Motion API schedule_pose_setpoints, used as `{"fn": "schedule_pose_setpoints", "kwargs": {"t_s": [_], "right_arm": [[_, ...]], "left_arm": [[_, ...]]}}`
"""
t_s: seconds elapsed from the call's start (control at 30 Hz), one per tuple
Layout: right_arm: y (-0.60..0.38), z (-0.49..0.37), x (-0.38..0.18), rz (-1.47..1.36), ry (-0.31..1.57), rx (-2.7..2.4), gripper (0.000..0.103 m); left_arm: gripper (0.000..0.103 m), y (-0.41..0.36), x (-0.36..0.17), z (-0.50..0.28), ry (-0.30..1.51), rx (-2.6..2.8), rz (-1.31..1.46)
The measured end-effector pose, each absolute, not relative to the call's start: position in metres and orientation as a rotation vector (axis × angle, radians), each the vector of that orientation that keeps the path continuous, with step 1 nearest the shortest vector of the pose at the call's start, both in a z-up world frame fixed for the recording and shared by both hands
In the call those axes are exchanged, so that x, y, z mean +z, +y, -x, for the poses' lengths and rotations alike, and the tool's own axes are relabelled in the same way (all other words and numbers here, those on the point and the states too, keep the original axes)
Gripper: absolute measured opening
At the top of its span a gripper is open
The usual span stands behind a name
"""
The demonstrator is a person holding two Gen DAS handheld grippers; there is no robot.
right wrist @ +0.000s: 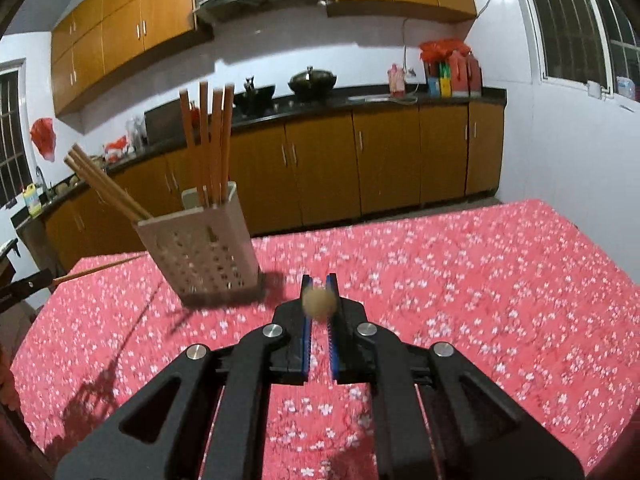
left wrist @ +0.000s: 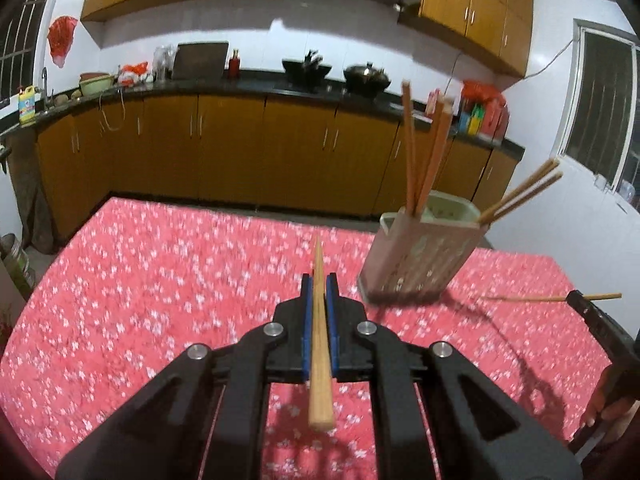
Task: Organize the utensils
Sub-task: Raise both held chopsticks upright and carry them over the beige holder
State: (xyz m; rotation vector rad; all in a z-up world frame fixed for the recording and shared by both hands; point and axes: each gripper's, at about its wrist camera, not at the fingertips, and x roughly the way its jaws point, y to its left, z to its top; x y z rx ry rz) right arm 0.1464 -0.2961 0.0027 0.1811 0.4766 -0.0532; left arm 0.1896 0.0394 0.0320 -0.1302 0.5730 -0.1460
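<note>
My left gripper (left wrist: 319,280) is shut on a wooden chopstick (left wrist: 319,344) that runs lengthwise between its blue pads, above the red flowered tablecloth (left wrist: 160,280). A beige perforated utensil holder (left wrist: 420,256) stands ahead to the right with several chopsticks (left wrist: 424,152) in it. My right gripper (right wrist: 319,282) is shut on a chopstick (right wrist: 318,302) seen end-on between the pads. The holder (right wrist: 200,252) is to its left in the right wrist view. The right gripper shows at the right edge of the left wrist view (left wrist: 576,298) with its chopstick (left wrist: 552,298).
The table (right wrist: 480,280) is covered by the red cloth. Behind it run wooden kitchen cabinets (left wrist: 240,152) and a dark counter (left wrist: 280,88) with woks and bottles. The left gripper (right wrist: 24,288) shows at the left edge of the right wrist view.
</note>
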Motion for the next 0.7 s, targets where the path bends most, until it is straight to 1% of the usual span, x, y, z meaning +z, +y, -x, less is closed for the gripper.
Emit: {"fn": "schedule_pose_setpoints", "kwargs": {"t_s": [0.4, 0.53, 0.7], "right_arm": [[-0.291, -0.145, 0.033, -0.160, 0.402, -0.026, 0.007], [-0.289, -0.142, 0.054, -0.176, 0.366, 0.018, 0.007], [-0.283, -0.136, 0.096, -0.226, 0.288, 0.130, 0.007]], "left_arm": [[0.008, 0.039, 0.067, -0.186, 0.503, -0.182, 0.128], [0.008, 0.037, 0.082, -0.183, 0.477, -0.203, 0.118], [0.008, 0.028, 0.112, -0.176, 0.417, -0.255, 0.118]]}}
